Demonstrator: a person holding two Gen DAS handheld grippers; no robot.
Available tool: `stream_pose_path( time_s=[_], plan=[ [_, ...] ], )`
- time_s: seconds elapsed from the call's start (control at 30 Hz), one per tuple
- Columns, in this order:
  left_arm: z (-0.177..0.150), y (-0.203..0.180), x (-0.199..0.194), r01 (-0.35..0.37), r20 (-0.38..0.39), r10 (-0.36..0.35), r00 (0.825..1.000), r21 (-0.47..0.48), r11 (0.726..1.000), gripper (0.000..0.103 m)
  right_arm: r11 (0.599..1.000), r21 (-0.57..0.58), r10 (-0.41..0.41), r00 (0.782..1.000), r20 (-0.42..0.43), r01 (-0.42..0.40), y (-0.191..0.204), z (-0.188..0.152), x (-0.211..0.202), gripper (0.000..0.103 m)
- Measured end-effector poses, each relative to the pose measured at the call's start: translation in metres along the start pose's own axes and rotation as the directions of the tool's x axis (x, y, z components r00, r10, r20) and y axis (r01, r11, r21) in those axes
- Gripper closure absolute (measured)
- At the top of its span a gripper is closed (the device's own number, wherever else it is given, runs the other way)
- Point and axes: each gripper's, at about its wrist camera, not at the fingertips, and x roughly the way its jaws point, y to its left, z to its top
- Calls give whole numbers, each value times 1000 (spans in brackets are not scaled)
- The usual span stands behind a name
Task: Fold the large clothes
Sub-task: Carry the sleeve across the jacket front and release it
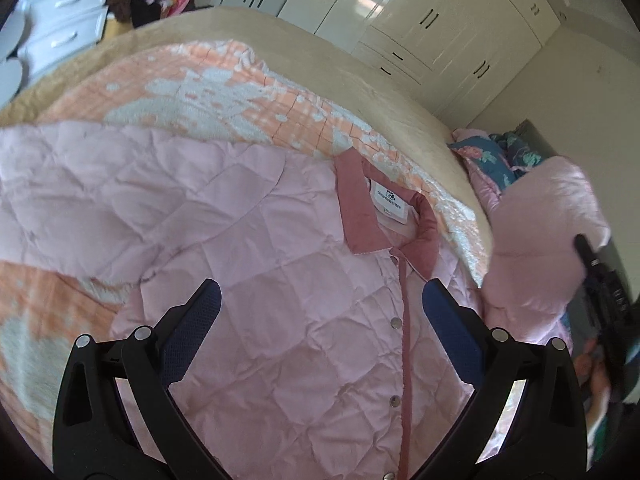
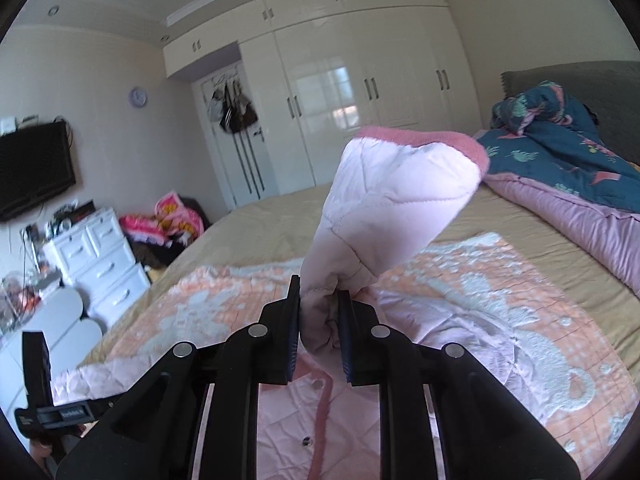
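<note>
One sleeve (image 2: 384, 216) is all we have lifted so far — our right gripper (image 2: 320, 320) pinches it at twelve o'clock while our left gripper (image 1: 320, 308) hovers wide apart, empty, over the pink jacket (image 1: 280, 300) spread unfolded on the blanket (image 1: 224, 96).

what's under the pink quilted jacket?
The pink quilted jacket lies on an orange-and-white blanket, spread over the tan bed sheet. Right gripper holds one sleeve lifted. Whatever is beneath the jacket's body is covered.
</note>
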Motion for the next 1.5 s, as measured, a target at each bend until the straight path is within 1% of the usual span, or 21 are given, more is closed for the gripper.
stream_pose_path(
  time_s=[0.13, 0.23, 0.33, 0.43, 0.6, 0.83, 0.87, 0.93, 1.0, 1.03, 1.13, 1.17, 1.2, 1.23, 1.27, 1.33, 1.37, 1.43, 1.5],
  plan=[
    [-4, 9, 6, 58, -13, -59, 998, -40, 997, 8, 999, -33, 7, 998, -60, -9, 16, -22, 21, 87],
    [-2, 12, 12, 57, -13, -58, 998, -42, 997, 8, 998, -63, 10, 994, -107, -16, 31, -42, 37, 87],
    [0, 17, 15, 89, -20, -90, 996, -69, 994, 8, 996, -90, 14, 989, -150, -27, 45, -58, 51, 87],
    [2, 20, 13, 93, -10, -94, 996, -74, 993, 8, 992, -117, 20, 981, -190, -43, 59, -76, 64, 87],
    [5, 27, 10, 132, 2, -133, 991, -107, 985, 8, 977, -196, 31, 965, -260, -84, 82, -103, 77, 85],
    [6, 33, 10, 181, 0, -183, 983, -162, 970, 8, 949, -280, 34, 928, -372, -147, 108, -138, 88, 77],
    [6, 33, 10, 190, -2, -192, 981, -164, 968, 8, 947, -281, 35, 920, -390, -155, 110, -143, 90, 74],
    [5, 32, 12, 208, -11, -213, 977, -169, 963, 8, 947, -282, 30, 912, -409, -157, 112, -151, 92, 69],
    [4, 30, 15, 223, -19, -230, 973, -175, 959, 8, 944, -277, 44, 899, -435, -180, 114, -157, 92, 60],
    [3, 30, 18, 234, -25, -242, 970, -180, 955, 8, 941, -275, 53, 890, -453, -196, 116, -161, 92, 57],
    [-1, 32, 26, 258, -45, -273, 961, -209, 943, 8, 928, -288, 78, 878, -472, -237, 122, -165, 86, 45],
    [-3, 31, 29, 261, -52, -278, 959, -214, 941, 8, 926, -277, 98, 872, -480, -256, 122, -164, 80, 36],
    [-4, 31, 33, 259, -60, -278, 959, -215, 942, 8, 927, -261, 117, 869, -480, -269, 119, -162, 74, 29],
    [-6, 30, 36, 258, -72, -279, 958, -218, 941, 8, 927, -250, 134, 868, -478, -280, 115, -158, 70, 27],
    [-8, 31, 43, 270, -88, -296, 951, -231, 935, 8, 925, -246, 145, 868, -475, -289, 110, -155, 61, 25],
    [-14, 35, 57, 286, -122, -329, 936, -276, 918, 8, 925, -258, 133, 875, -466, -278, 97, -146, 47, 25],
    [-16, 37, 62, 286, -130, -334, 934, -290, 913, 8, 929, -264, 117, 881, -458, -260, 86, -141, 39, 25],
    [-21, 41, 73, 273, -151, -330, 932, -310, 911, 8, 938, -267, 84, 892, -444, -221, 66, -133, 26, 25],
    [-23, 43, 79, 261, -142, -316, 938, -310, 914, 9, 952, -257, 44, 906, -420, -165, 42, -124, 14, 25]
  ],
)
